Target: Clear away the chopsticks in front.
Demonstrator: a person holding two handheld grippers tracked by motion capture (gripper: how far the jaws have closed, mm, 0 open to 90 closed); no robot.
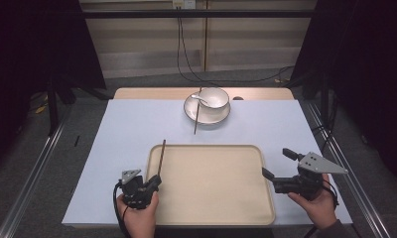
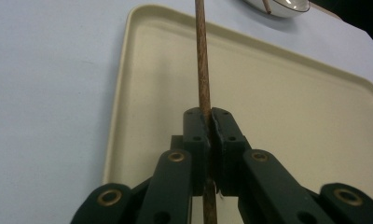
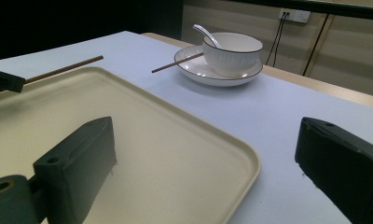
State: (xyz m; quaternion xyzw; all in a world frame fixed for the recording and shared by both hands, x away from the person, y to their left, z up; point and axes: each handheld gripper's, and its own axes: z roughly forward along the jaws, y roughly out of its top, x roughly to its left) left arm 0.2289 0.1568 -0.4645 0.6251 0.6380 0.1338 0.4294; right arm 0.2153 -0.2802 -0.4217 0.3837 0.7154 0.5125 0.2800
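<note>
One chopstick (image 1: pixel 161 157) is pinched in your left gripper (image 1: pixel 154 184) over the tray (image 1: pixel 211 218) edge; right gripper (image 1: pixel 277 163) gapes empty. Tilt that thin stick and it could slide out.

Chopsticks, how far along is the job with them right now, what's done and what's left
Done: nothing lies in the tray yet. In hand: the left gripper is shut on one chopstick, which crosses the tray's left rim. Left: the second chopstick leans on the plate beside the bowl, where the spoon sits. The right gripper waits open by the tray's right edge. Likely the rest follows to the tray.
</note>
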